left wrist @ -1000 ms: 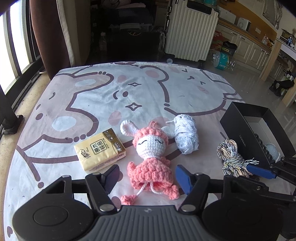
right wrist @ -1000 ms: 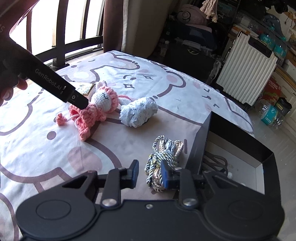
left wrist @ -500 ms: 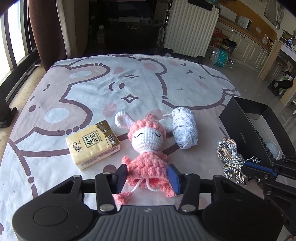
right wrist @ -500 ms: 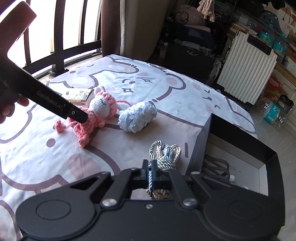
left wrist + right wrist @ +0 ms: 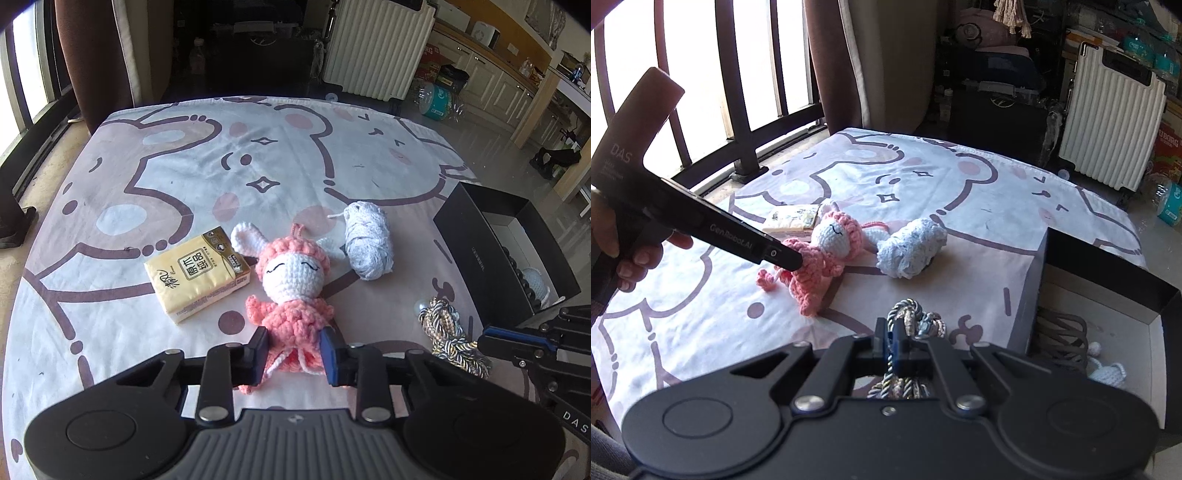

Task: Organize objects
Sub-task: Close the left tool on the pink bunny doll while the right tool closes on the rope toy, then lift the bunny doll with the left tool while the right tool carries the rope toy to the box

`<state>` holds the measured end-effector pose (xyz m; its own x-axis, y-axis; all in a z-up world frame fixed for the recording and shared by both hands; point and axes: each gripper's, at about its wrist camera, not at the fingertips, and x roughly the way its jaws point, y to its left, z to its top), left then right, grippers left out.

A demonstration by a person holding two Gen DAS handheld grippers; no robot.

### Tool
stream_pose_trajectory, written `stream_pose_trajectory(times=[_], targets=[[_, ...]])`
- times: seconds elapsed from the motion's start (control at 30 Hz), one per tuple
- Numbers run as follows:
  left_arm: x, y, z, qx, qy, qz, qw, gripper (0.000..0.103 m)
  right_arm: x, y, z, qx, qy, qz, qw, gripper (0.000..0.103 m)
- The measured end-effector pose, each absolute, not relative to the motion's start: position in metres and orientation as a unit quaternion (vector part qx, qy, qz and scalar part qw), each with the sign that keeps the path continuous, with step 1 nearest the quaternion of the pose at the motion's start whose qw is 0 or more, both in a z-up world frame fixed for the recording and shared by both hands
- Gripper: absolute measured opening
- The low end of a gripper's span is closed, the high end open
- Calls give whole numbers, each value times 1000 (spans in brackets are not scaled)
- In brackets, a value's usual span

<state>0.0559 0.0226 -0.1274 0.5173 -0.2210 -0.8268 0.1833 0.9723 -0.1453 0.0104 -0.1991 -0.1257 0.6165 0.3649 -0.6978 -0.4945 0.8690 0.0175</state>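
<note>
A pink crochet doll (image 5: pixel 291 273) lies on the cartoon-print sheet (image 5: pixel 184 166) between a yellow tissue pack (image 5: pixel 195 273) and a pale blue yarn ball (image 5: pixel 369 243). My left gripper (image 5: pixel 295 350) has the doll's skirt between its pads, which press on it while the jaws are closing. The right wrist view shows the left gripper's tip (image 5: pixel 792 263) on the doll (image 5: pixel 831 236). My right gripper (image 5: pixel 892 347) is shut on a braided cord bundle (image 5: pixel 908 314). In the left wrist view the right gripper (image 5: pixel 484 341) sits on the cord bundle (image 5: pixel 443 328), beside an open black box (image 5: pixel 480 251).
The black box (image 5: pixel 1030 295) holds a dark cord and a light blue crochet piece (image 5: pixel 1108 371). A white suitcase (image 5: pixel 1108 125) stands beyond the sheet's far edge, and window bars (image 5: pixel 738 92) run along the left. A person's hand (image 5: pixel 628 258) holds the left gripper.
The left jaws have narrowed from wide apart onto the doll's skirt. The right jaws have closed on the cord bundle, and the right view has tilted a little.
</note>
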Motion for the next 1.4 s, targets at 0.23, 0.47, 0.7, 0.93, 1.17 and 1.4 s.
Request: stream_pose_trajectory(times=[0.23,0.47,0.7,0.93,1.17,1.4], targets=[[37,34,-119,4,492,-130,861,32,8,-191,-127,-82,383,280,876,2],[35,32,-113,15,484,-129,866,39,13,-196,-131,-43,418,283,863,14],[45,29,-106,9,471,-126,873,39,23,-209,-130,20,439,264,859,24],[68,20,-126,28,501,-129,855,39,40,-219,-140,74,476,237,844,27],[80,18,-140,36,531,-138,835,39,57,-222,-148,100,516,241,816,36],[88,13,-150,46,554,-143,819,38,71,-218,-156,107,559,248,784,44]])
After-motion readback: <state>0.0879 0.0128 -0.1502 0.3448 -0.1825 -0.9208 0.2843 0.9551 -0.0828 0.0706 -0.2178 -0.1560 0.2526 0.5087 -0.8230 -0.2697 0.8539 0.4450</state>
